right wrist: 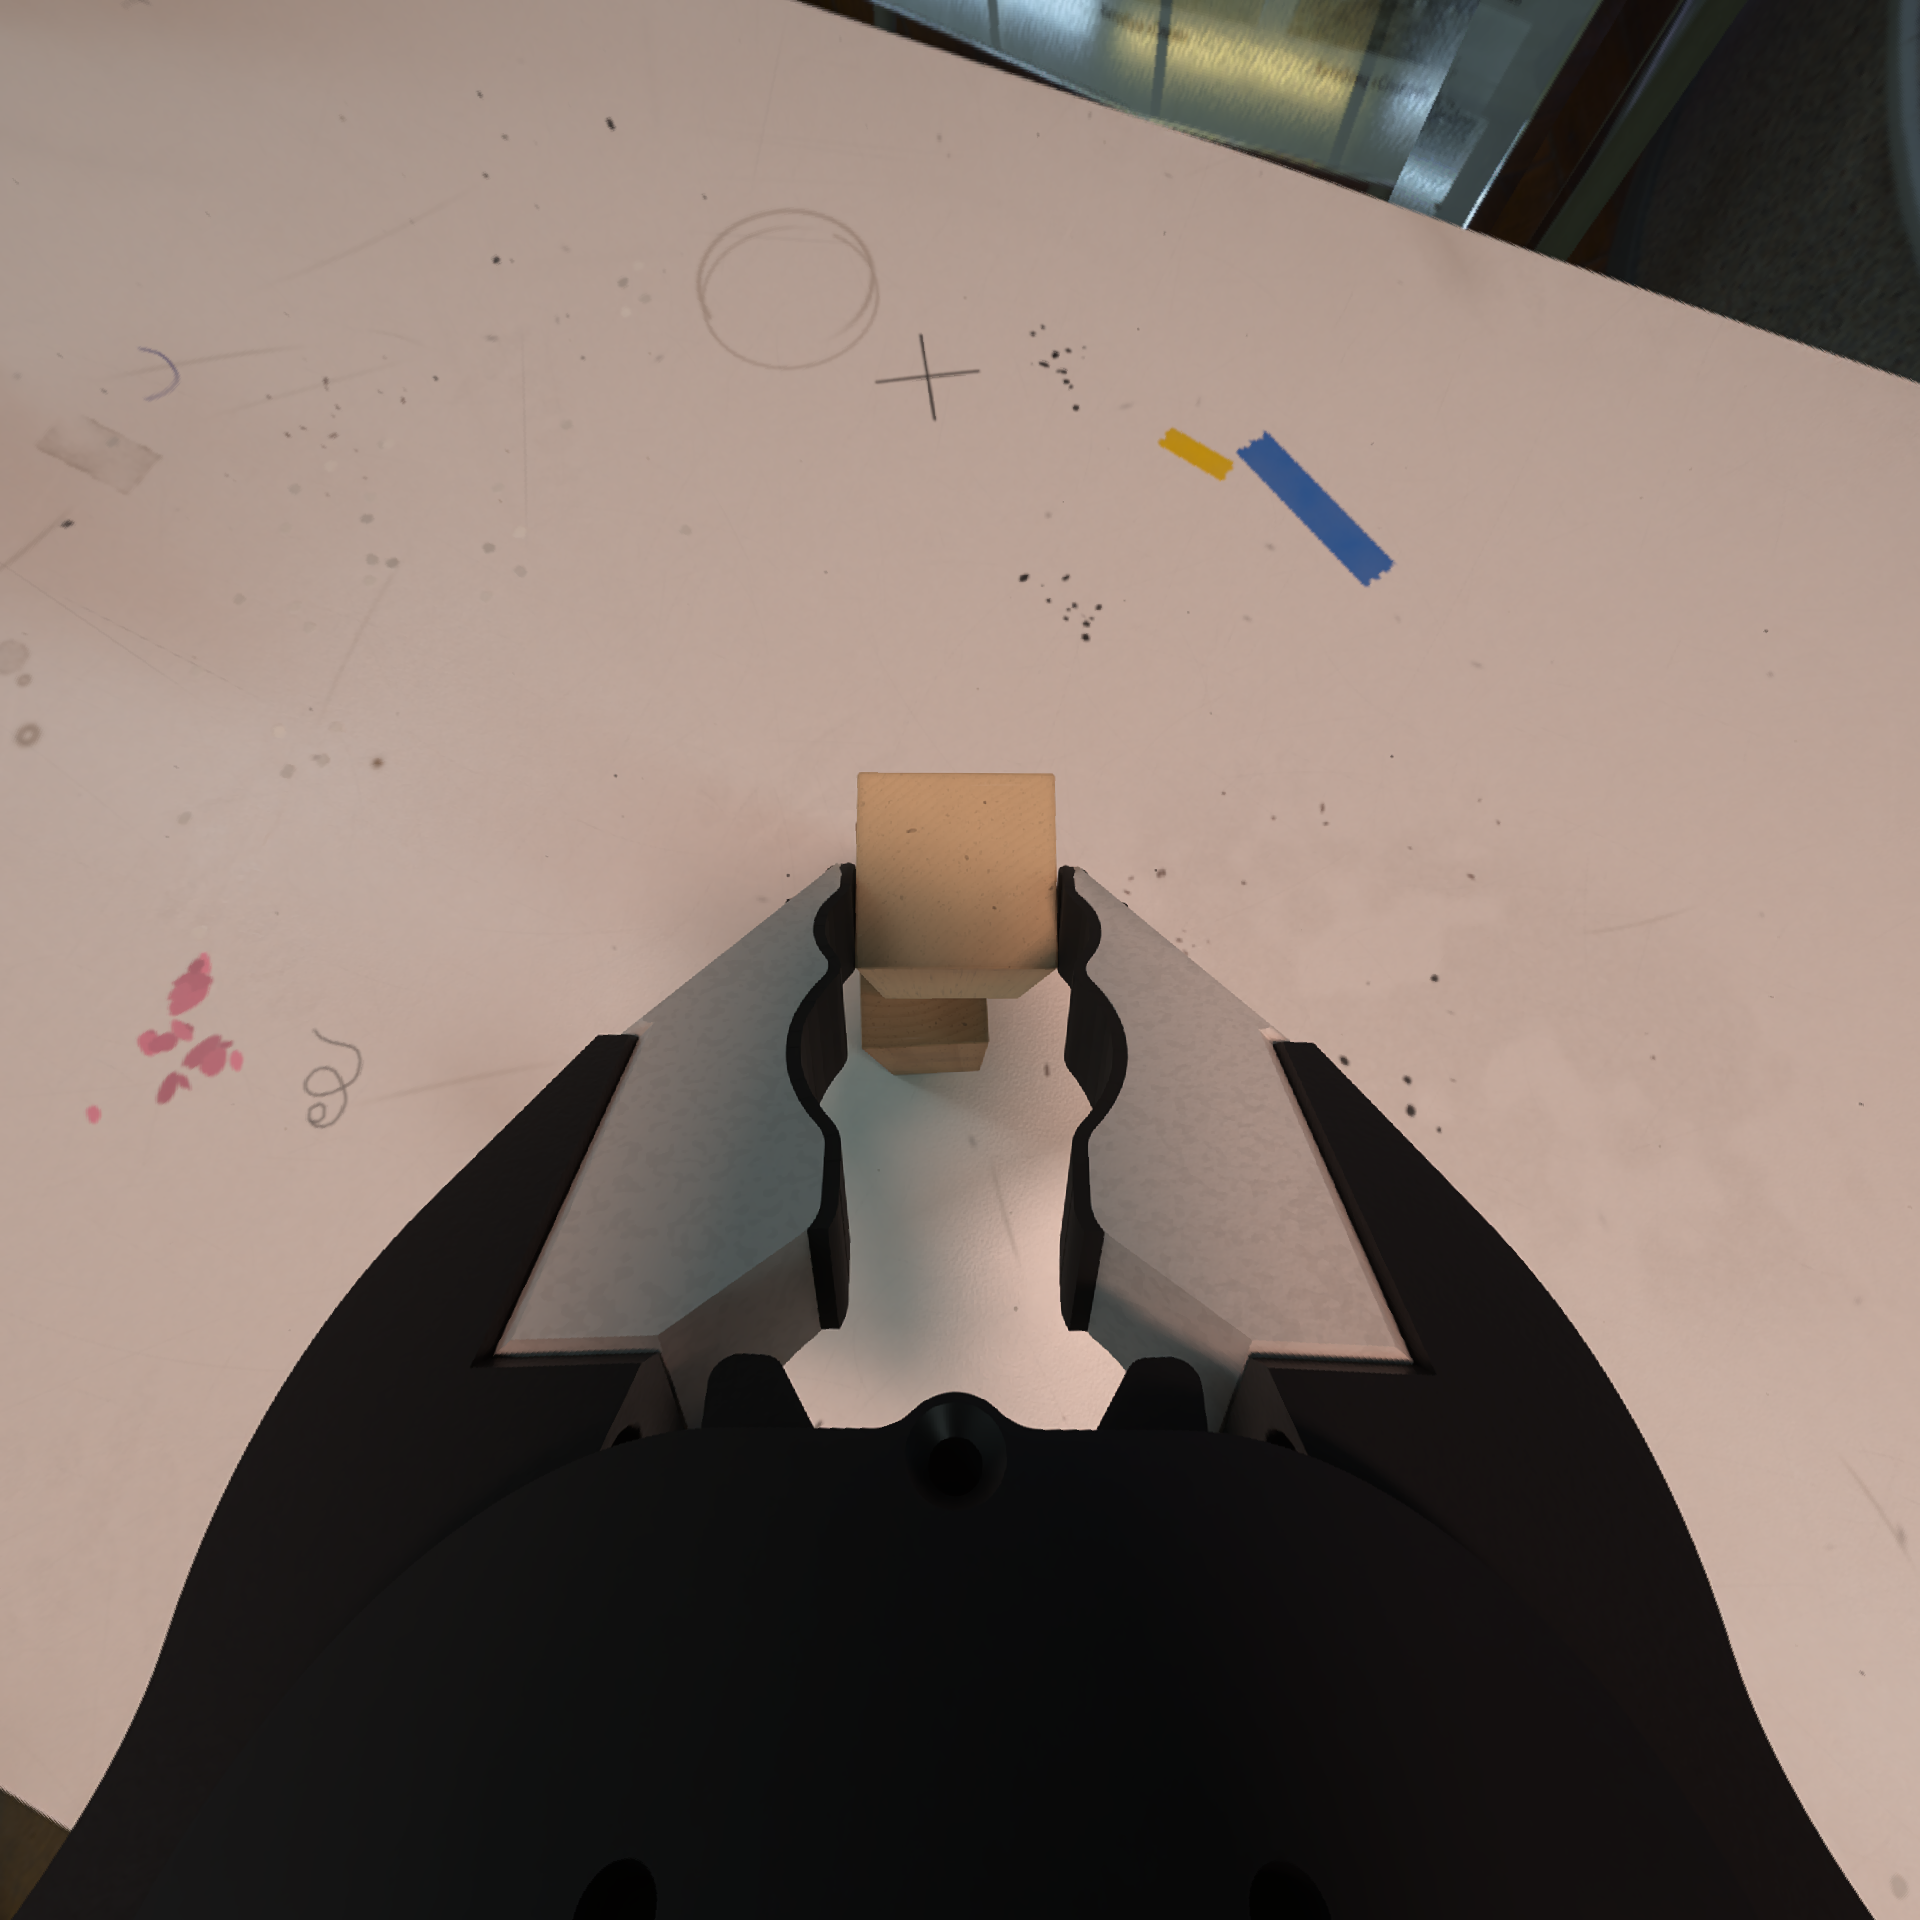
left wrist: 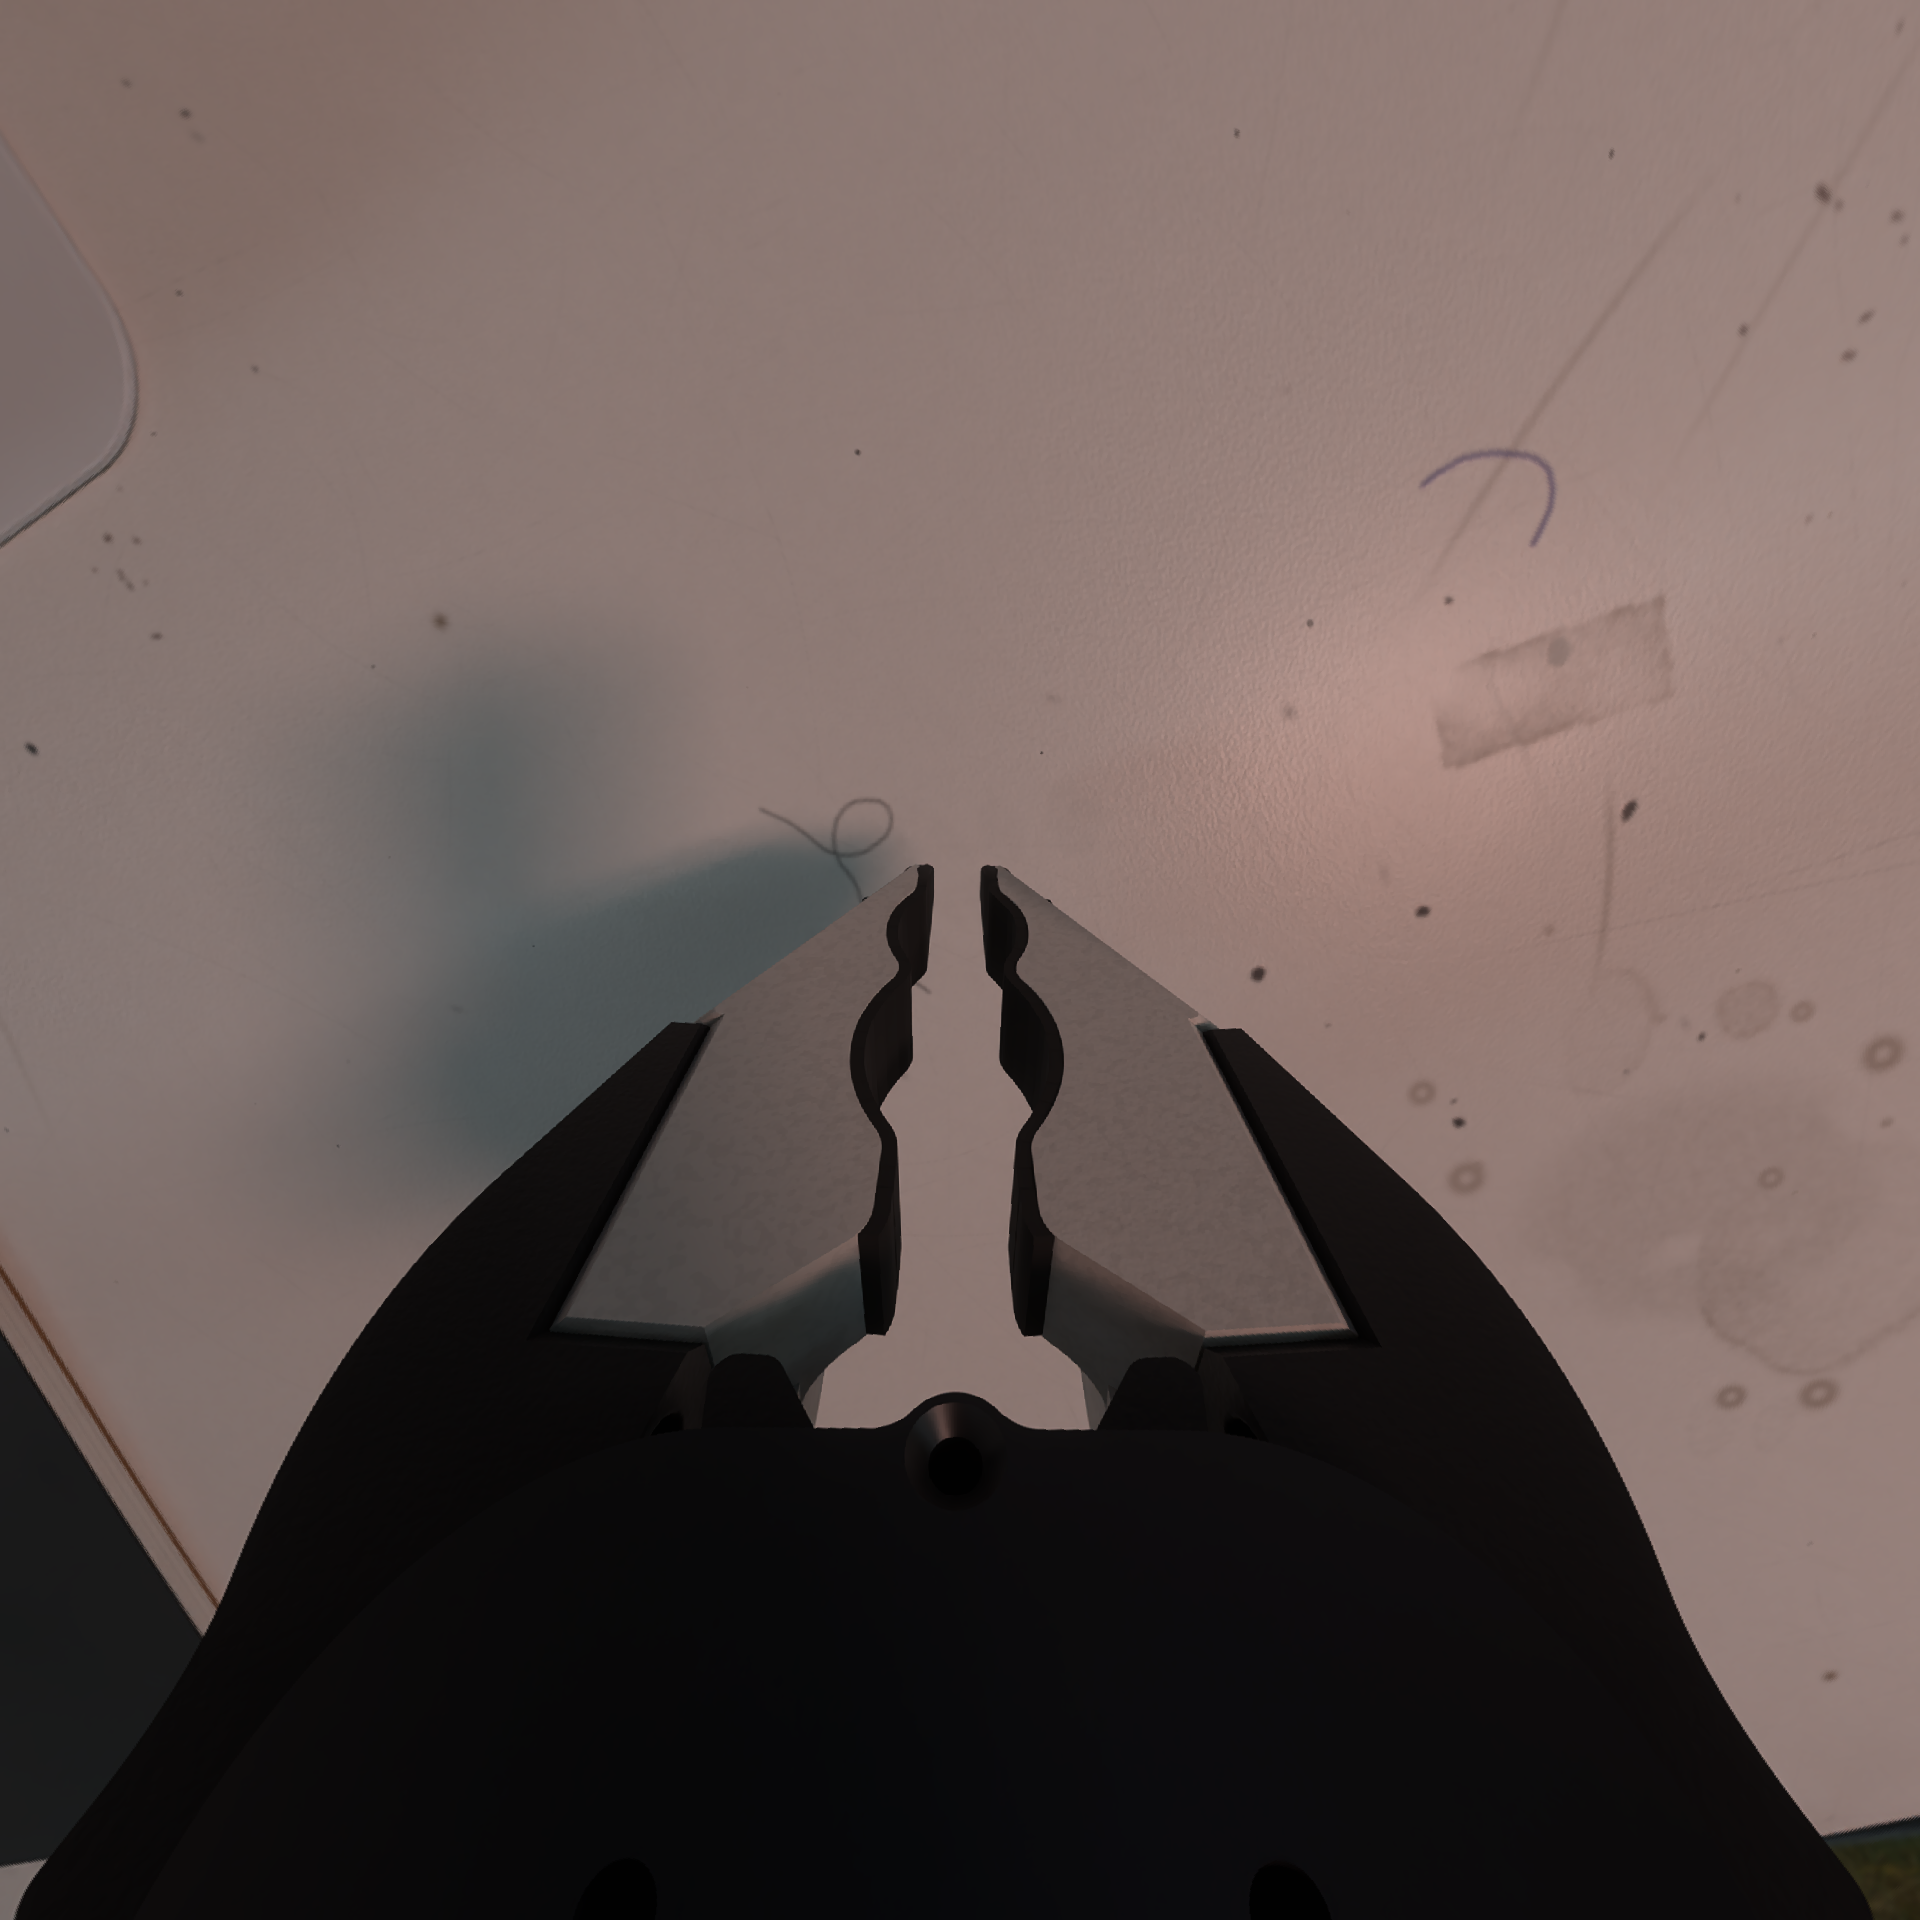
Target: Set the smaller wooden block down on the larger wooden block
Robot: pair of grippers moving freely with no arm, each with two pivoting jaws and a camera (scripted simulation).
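Note:
In the right wrist view my right gripper (right wrist: 956, 873) is shut on a light wooden block (right wrist: 954, 883), gripped by its two sides between the fingertips. Right below it a second wooden block (right wrist: 923, 1029) rests on the white table (right wrist: 1455, 935). It looks narrower from here and sits slightly left of the held block, which hides part of it. I cannot tell whether the two touch. In the left wrist view my left gripper (left wrist: 956, 871) hangs over bare table with its jaws almost together and nothing between them. Neither block shows in that view.
Blue tape (right wrist: 1314, 509) and yellow tape (right wrist: 1195, 454) lie flat on the table beyond the blocks. The table's far edge (right wrist: 1351, 177) runs across the upper right. In the left wrist view a white rounded object (left wrist: 52, 395) is at the far left, and a table edge (left wrist: 94, 1434) at the lower left.

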